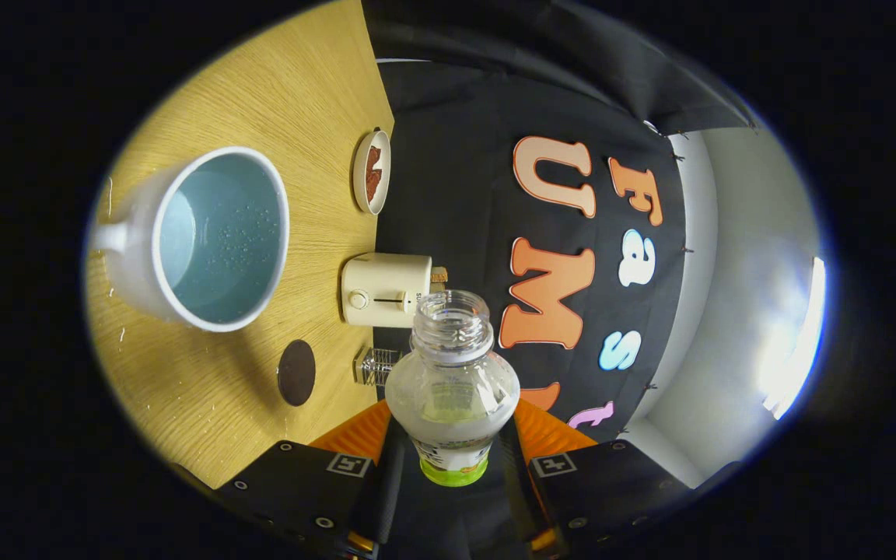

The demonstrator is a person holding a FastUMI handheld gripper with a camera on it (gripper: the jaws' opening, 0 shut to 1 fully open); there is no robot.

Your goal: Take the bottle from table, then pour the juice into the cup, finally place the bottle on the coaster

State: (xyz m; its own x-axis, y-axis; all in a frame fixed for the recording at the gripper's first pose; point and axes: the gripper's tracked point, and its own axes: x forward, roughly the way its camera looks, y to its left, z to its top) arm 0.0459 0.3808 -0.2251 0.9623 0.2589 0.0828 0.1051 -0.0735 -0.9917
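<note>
The tongs (453, 435) pinch the bottle (452, 381) between their two fingers, one pressing on each side of its body. The bottle is clear and uncapped, with a labelled band low down near the fingers, and its open mouth points away from them. The whole scene is rolled sideways, so the worktop (261, 101) stands like a wall beside the bottle. Taking the bottle as the landmark: the cup (199, 237), white outside and pale blue inside, sits on the worktop well off to the side of the bottle's mouth, its opening facing the camera and small droplets or bubbles showing on its inner wall; whether it holds liquid is hard to judge. The dark round coaster (296, 372) lies on the worktop beside the bottle's shoulder, nearer than the cup. A cream toaster (386, 289) stands just beyond the bottle's mouth, and a small plate (372, 172) with something brown on it lies farther off.
</note>
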